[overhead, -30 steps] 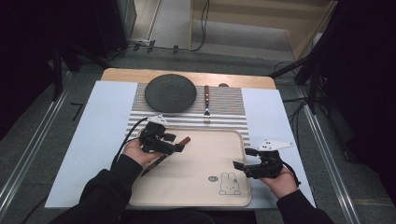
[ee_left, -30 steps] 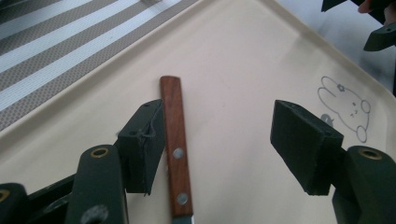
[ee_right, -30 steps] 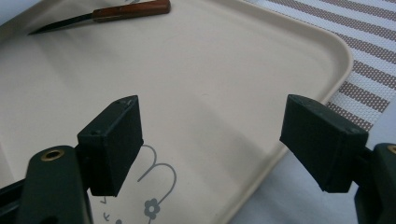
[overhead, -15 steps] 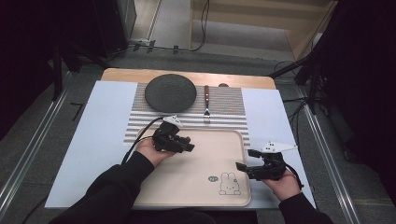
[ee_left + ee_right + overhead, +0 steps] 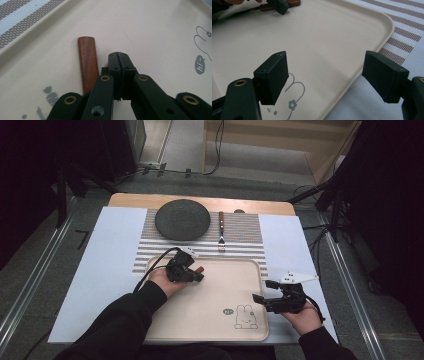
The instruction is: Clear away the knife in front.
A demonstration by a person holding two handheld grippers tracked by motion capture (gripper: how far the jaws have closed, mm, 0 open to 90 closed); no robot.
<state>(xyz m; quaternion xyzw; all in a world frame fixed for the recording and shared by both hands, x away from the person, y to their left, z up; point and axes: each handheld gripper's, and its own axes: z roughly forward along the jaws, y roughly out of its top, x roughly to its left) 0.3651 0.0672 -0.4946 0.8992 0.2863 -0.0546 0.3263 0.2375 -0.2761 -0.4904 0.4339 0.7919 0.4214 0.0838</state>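
Left gripper (image 5: 192,274) sits low over the upper left corner of the tray (image 5: 210,310), black jaws just closed, pads pressed flat together with nothing between them. In the left gripper view the same gripper (image 5: 119,56) shows a thin ribbed seam where the pads meet. Wooden handle (image 5: 87,62) lies on the tray just beside the closed jaws, on their left in that view, not clamped: reddish-brown, smooth, fine grain, flat strip with a rounded end. Lower part of it runs under the gripper's linkage; the rest is hidden, so can't tell what utensil it is. In the high view only its tip (image 5: 200,269) peeks out past the hand.

Right gripper (image 5: 261,290) hovers at the tray's right rim, jaws wide apart, empty. Right gripper view: gripper (image 5: 334,75), two blocky matte black pads with the tray's raised rounded rim between them.

Tray is cream, matte plastic, rounded rectangle, with a printed line-drawn rabbit (image 5: 244,317). Behind it a striped woven placemat (image 5: 240,232), brown and white mesh texture. On the mat a round dark grey plate (image 5: 182,219), speckled matte surface, and a fork (image 5: 221,231) with a wooden handle and metal tines.
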